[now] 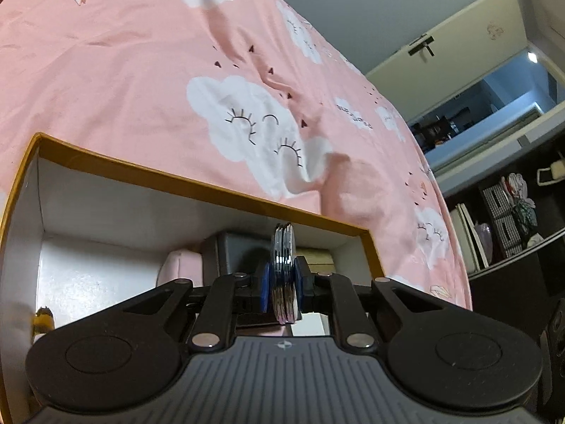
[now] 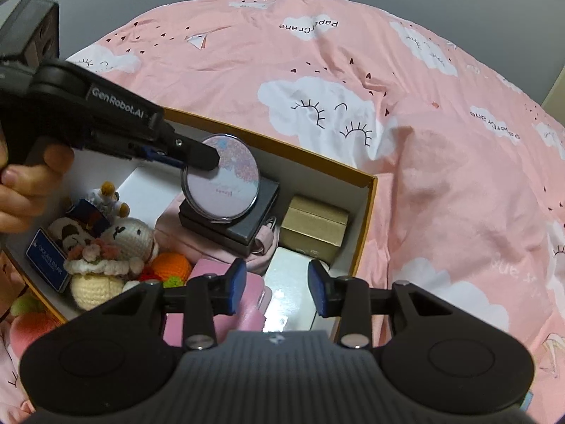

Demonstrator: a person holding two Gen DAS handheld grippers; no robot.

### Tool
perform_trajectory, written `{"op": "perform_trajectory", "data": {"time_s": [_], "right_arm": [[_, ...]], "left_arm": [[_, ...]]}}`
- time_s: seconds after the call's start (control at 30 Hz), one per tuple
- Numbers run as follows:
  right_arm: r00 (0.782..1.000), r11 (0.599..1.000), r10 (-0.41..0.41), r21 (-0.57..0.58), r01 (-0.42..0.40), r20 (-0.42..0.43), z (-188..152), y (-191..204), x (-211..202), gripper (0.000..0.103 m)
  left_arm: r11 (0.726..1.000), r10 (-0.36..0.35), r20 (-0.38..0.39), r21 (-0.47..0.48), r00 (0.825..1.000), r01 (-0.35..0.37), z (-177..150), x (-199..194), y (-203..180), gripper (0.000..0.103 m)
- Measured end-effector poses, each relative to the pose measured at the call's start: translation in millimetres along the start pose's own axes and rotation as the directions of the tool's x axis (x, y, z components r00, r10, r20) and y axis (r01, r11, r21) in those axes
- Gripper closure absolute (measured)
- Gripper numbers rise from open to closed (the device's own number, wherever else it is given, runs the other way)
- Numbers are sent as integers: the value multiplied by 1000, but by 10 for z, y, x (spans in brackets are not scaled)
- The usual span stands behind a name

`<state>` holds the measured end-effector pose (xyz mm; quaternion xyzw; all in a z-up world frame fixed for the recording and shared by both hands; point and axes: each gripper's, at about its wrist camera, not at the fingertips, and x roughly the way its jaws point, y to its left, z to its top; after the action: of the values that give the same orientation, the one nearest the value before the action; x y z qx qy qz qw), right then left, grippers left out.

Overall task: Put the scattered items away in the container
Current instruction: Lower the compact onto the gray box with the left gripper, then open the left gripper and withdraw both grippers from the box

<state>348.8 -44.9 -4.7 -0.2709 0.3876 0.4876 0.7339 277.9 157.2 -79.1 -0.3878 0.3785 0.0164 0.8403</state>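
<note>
A box with a mustard rim (image 1: 197, 190) (image 2: 367, 212) and white inside lies on the bed. My left gripper (image 1: 282, 275) (image 2: 197, 157) is shut on a round compact mirror (image 1: 282, 247) (image 2: 226, 183), held edge-on over a dark grey box (image 2: 254, 222) inside the container. My right gripper (image 2: 278, 286) stands open above the box's near end, with nothing between its blue pads (image 2: 236, 282). Under it lie a white box (image 2: 293, 282) and a pink case (image 2: 247, 304).
Inside the container are also a kraft carton (image 2: 314, 222), crochet dolls (image 2: 116, 243), an orange crochet ball (image 2: 171, 265) and a blue card (image 2: 46, 261). A peach plush (image 2: 28, 325) lies outside at lower left. A pink cloud-print duvet (image 2: 441, 176) surrounds it. Dark shelving (image 1: 512, 212) stands at right.
</note>
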Motion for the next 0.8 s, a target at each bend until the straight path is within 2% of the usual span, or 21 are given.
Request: {"op": "perform_trajectory", "data": {"time_s": [0.17,0.3,0.43,0.6,0.7,0.8], "right_arm": [[1000,1000,10,-1,-10,-1,-25,43,26,61],[1000,1000,8,-11,-8,-4,-47,80,42,58],[1000,1000,12,-13,-12,-10,-62,92,44,56],[1000,1000,5,-13,-5,-11,-70,105,23,49],[1000,1000,6,-4,-6,-7,-65,101,-6,48],[1000,1000,-2,0,2,5,-62,111,-52,44]], "left_arm": [[994,82,12,68,997,-82,-26,52,-95,80],[972,193,8,134,981,-193,-71,132,-157,76],[964,211,15,163,977,-210,-87,135,-190,76],[945,241,46,217,970,-245,-119,17,-285,76],[931,251,74,253,965,-262,-163,-159,-349,69],[918,258,111,283,960,-279,-225,-368,-424,57]]}}
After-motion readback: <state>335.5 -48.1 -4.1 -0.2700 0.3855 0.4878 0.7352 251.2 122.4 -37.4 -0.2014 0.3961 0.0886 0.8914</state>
